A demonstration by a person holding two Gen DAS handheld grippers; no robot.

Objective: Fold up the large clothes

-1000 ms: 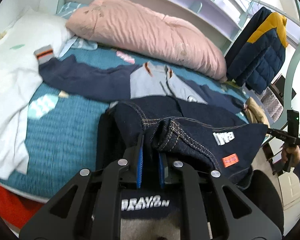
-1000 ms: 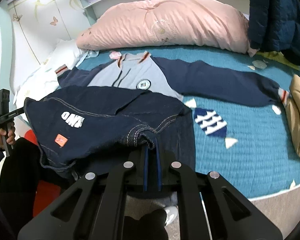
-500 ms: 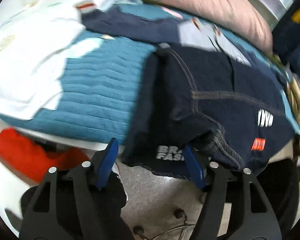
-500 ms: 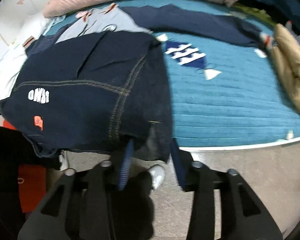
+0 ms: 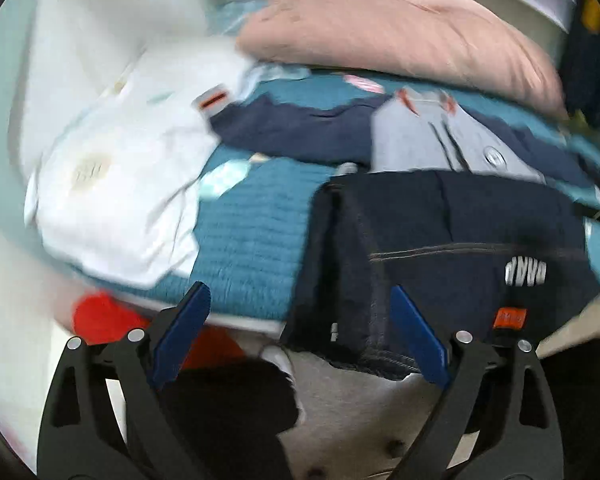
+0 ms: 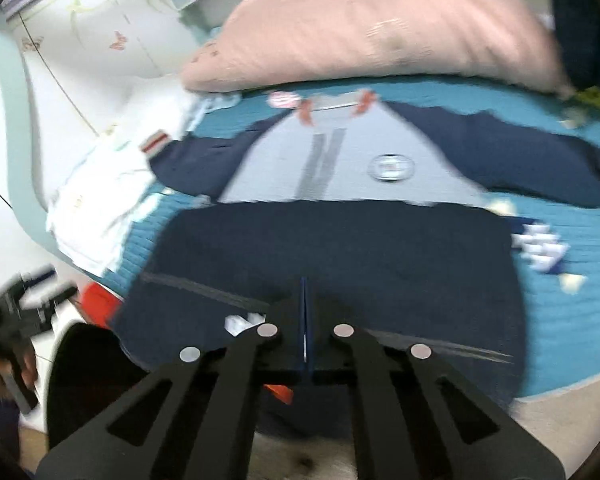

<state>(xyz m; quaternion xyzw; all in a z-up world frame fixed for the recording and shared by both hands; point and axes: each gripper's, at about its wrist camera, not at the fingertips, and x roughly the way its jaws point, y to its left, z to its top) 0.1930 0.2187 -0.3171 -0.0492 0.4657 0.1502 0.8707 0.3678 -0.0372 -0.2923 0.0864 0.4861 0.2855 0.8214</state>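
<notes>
Dark denim jeans lie folded at the near edge of the teal bed cover, with a white print and an orange tag at the hem side. My left gripper is off the bed's edge, its jaws opening wide. The jeans' left edge shows between the blue pads without touching them. My right gripper hovers over the middle of the jeans, shut, with nothing visible between its pads. A navy and grey sweatshirt lies spread flat behind the jeans.
A pink quilt is piled along the back of the bed and white bedding lies at the left. Something red sits below the bed edge. A dark jacket hangs at the right. Both views are blurred.
Both grippers let go of the jeans, which now lie flat on the bed. The left jaws spread wide. The right jaws opened, then shut again, and moved over the jeans' middle.
</notes>
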